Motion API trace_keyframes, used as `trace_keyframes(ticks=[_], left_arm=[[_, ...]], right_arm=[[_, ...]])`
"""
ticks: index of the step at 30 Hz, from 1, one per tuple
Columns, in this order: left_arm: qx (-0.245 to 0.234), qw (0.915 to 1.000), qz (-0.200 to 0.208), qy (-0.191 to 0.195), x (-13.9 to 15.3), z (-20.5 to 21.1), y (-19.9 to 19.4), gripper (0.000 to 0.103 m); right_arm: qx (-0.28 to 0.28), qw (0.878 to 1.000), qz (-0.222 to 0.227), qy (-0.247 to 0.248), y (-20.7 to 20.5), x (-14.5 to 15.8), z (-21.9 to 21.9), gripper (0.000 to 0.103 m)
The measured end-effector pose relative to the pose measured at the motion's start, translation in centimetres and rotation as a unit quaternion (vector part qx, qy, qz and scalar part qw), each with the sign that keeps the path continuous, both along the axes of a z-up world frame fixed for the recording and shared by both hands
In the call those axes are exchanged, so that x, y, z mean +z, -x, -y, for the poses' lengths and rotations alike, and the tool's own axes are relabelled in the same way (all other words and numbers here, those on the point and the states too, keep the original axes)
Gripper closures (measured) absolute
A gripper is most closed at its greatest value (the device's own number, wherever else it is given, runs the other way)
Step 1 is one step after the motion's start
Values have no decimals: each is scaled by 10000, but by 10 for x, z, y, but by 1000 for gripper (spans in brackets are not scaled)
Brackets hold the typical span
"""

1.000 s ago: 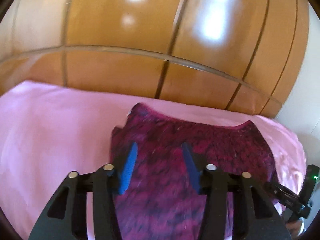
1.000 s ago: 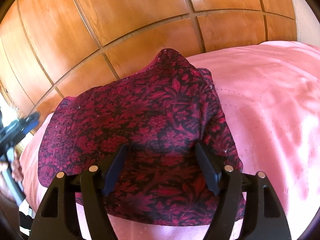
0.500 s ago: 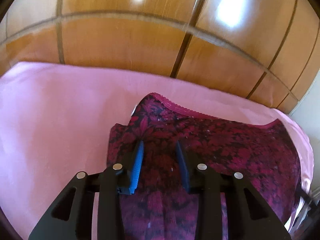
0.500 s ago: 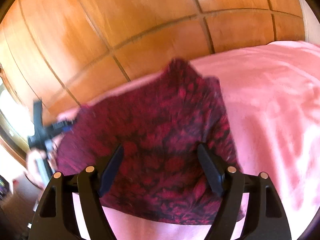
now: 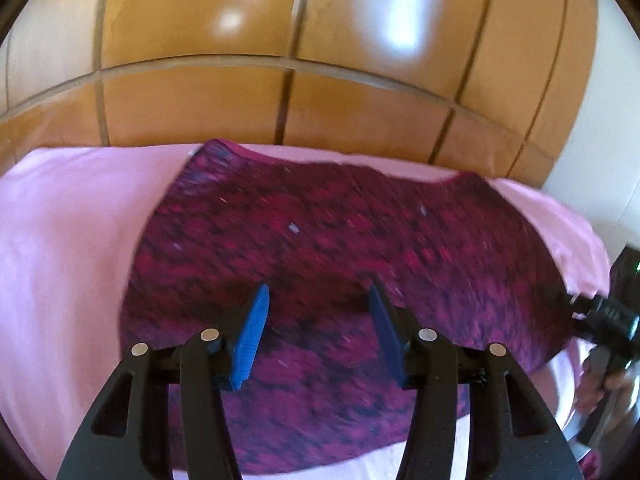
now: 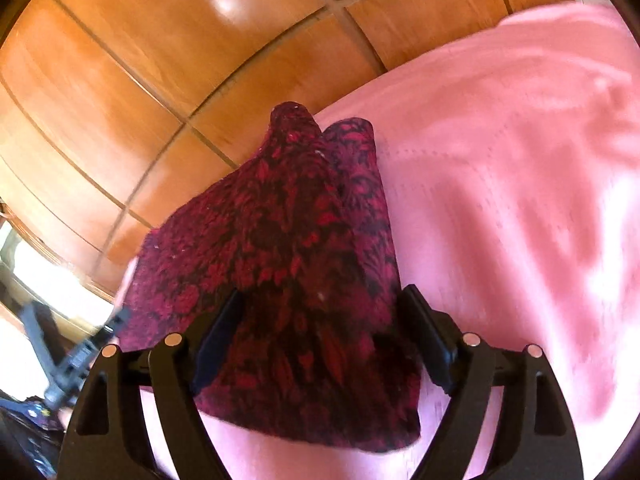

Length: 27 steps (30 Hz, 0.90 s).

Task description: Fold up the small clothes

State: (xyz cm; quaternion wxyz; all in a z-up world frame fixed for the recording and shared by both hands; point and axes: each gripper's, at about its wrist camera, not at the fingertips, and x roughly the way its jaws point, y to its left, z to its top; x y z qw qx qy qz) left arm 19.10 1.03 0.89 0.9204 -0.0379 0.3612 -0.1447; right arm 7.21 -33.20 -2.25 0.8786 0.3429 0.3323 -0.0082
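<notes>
The left gripper (image 5: 318, 316), black with blue ribbed pads, hangs over the near part of the dark red and black floral-patterned garment (image 5: 340, 264). Its jaws are opening, the pads stand apart, and nothing sits clamped between them; the cloth lies below the gap. The view is blurred, so whether the tips brush the fabric cannot be told.

The right gripper (image 6: 320, 320), black with dark pads, has its jaws opening too and spread wide. The near right end of the same garment (image 6: 304, 264) lies in the gap between the fingers, which stand at either side of it without clearly pressing on it.

The garment lies spread on the pink bedspread (image 5: 68, 240), close to the far edge. In the right wrist view its far end bunches into a raised peak and a second layer shows along its right side. The pink bedspread (image 6: 520, 200) runs bare to the right. Beyond the far edge stands a glossy wooden panelled wall (image 5: 320, 40).

No container appears in either view.
</notes>
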Motion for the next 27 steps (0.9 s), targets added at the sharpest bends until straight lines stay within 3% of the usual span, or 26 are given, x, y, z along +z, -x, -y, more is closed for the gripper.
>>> trace_keyframes(ticks=[6, 9, 11, 14, 16, 19, 22, 27], left_arm=[[29, 9997, 116, -204, 2, 16, 9, 52], [14, 9997, 59, -249, 1, 19, 9, 52], [0, 9996, 34, -262, 1, 20, 8, 52], [-11, 9995, 14, -320, -2, 20, 7, 52], [-7, 9996, -33, -292, -4, 20, 5, 52], [-5, 9996, -51, -273, -5, 20, 5, 52], [-1, 9996, -98, -264, -6, 21, 2, 51], [10, 9999, -160, -27, -7, 15, 1, 50]], right_arm=[[167, 9993, -47, -339, 2, -15, 14, 22], [288, 9991, -95, -284, 3, -14, 14, 25], [281, 9992, -163, -221, 3, -13, 11, 45], [350, 9987, -142, -346, 3, -10, 8, 56], [396, 9987, -148, -288, 3, -9, 7, 54], [462, 9962, -90, -739, 3, -19, 13, 47], [564, 9952, 5, -798, 2, -22, 14, 40], [527, 9972, -171, -500, -2, -11, 4, 62]])
